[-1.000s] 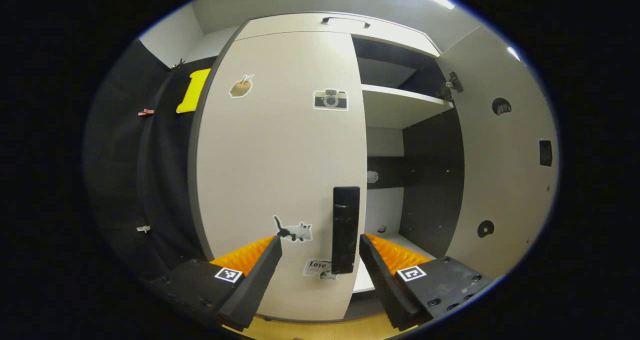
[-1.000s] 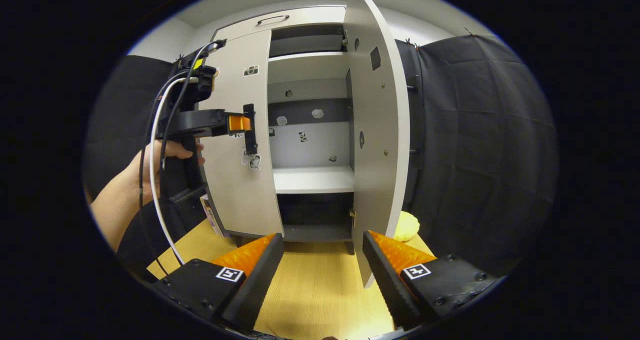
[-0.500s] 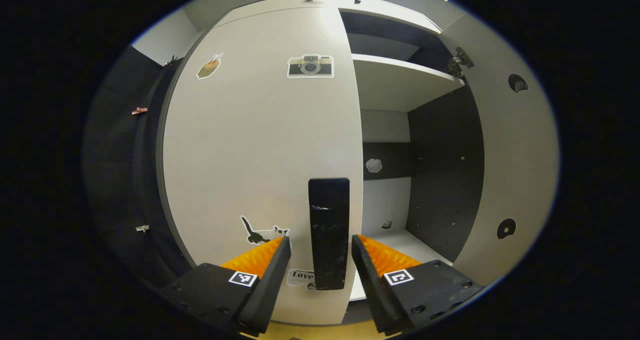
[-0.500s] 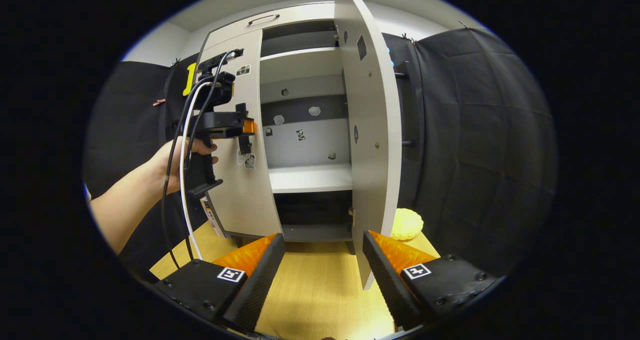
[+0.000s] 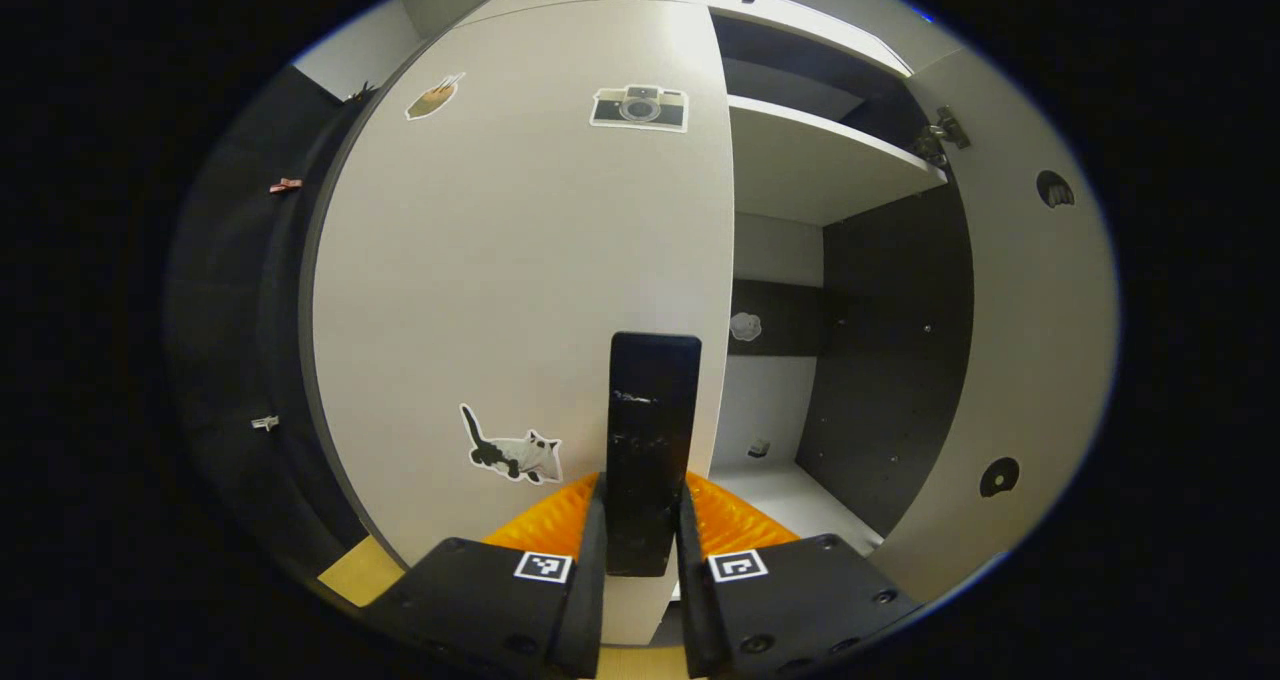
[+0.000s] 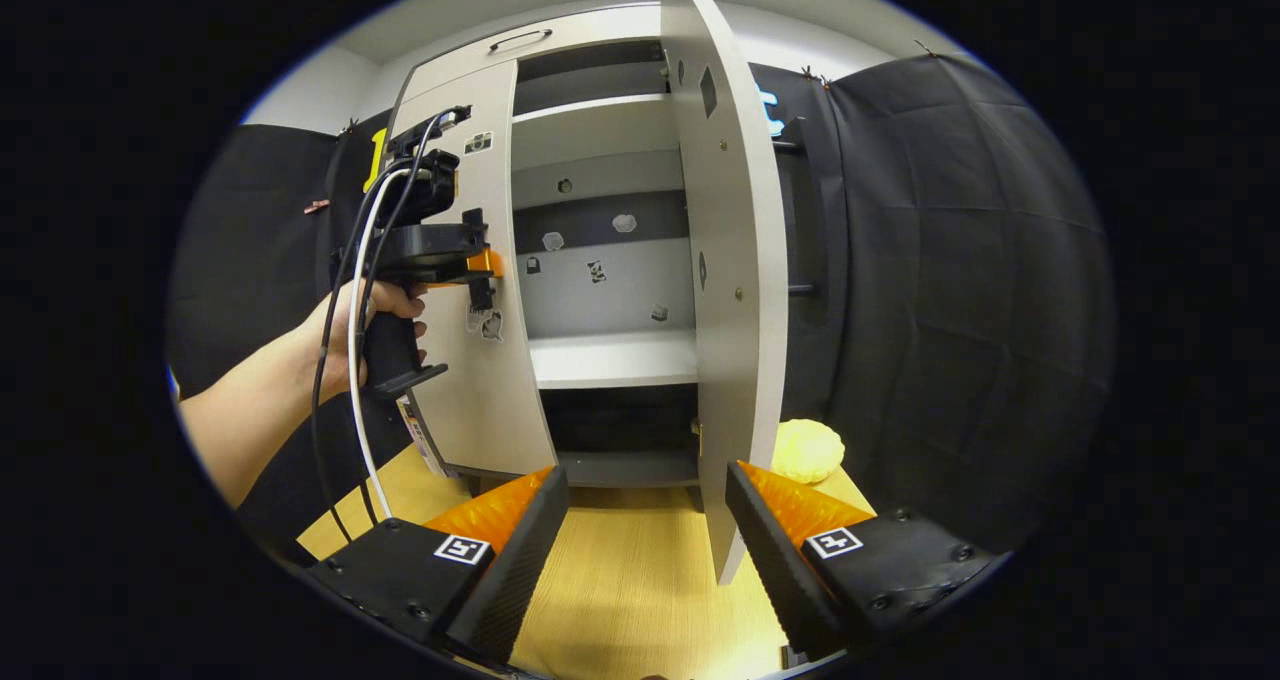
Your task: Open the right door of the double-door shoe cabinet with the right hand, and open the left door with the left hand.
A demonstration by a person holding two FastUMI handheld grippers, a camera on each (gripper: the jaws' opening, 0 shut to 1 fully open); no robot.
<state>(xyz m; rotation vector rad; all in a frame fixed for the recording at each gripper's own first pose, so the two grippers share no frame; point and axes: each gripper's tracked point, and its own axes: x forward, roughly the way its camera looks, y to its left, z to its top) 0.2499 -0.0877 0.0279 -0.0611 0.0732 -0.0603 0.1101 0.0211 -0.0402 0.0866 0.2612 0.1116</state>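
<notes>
Left gripper view: the left gripper (image 5: 641,550) sits at the bottom centre of the frame. Its jaws are closed onto the black vertical handle (image 5: 652,440) of the left door (image 5: 520,290), one finger pressing on each side of the handle's lower end. The left door fills the centre and left of the frame and lies closed or nearly so; which of the two cannot be told. It carries a camera sticker (image 5: 639,108) near its top and a cat sticker (image 5: 508,450) lower down, left of the handle.

To the right of the door's edge the cabinet interior (image 5: 880,360) is exposed, with a light shelf (image 5: 810,165) in the upper right. The right door (image 5: 1030,360) stands swung open at the right edge of the frame.

Right gripper view: the right gripper (image 6: 647,520) sits at the bottom centre with its jaws wide apart and holding nothing. It is apart from the right door (image 6: 735,290), which stands open, edge-on, at centre frame above the wooden tabletop (image 6: 630,590). At the left of the frame a hand (image 6: 365,325) holds the left gripper (image 6: 482,260) against the left door (image 6: 480,360). A yellow object (image 6: 808,450) lies on the tabletop at lower right, behind the open door.
</notes>
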